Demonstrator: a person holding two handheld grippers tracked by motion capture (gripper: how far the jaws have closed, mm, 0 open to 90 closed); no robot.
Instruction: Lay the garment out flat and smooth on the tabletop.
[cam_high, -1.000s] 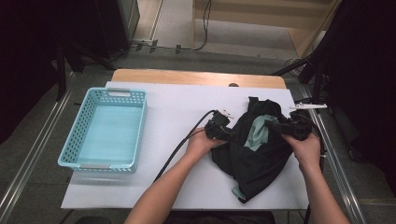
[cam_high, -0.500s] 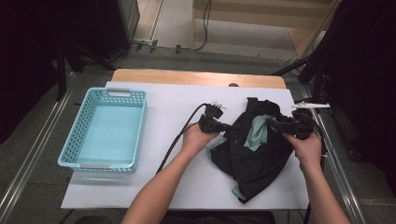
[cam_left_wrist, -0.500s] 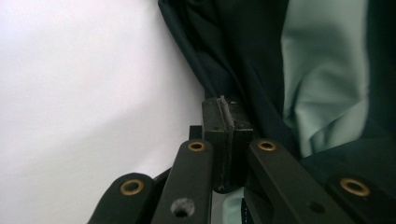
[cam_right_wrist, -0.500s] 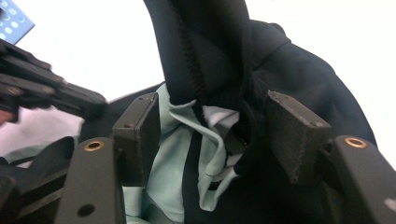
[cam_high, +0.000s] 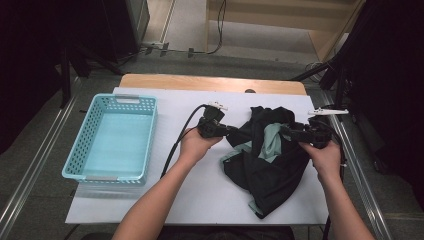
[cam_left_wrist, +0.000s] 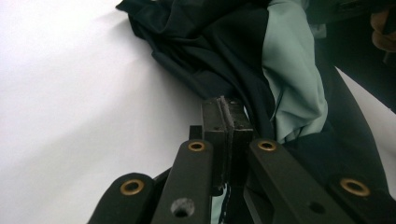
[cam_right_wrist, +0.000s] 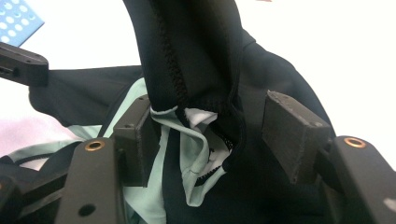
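So we've got a black and mint-green garment (cam_high: 270, 155) bunched up on the right half of the white tabletop (cam_high: 200, 195), stretched between our two tools. Our left tool (cam_left_wrist: 226, 116) is clamped tight on a thin black edge at the garment's left side. Our right tool (cam_right_wrist: 210, 135) has its jaws standing fairly wide around a hanging fold on the right, the pads not quite pressing it.

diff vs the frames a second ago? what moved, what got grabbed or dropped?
The left gripper has just closed its fingers on an edge of the dark garment and pulled it left and up, away from the right gripper. The right gripper stayed put, its fingers apart around a fold of the same garment; a firm grip cannot be told. The basket and table are unchanged.
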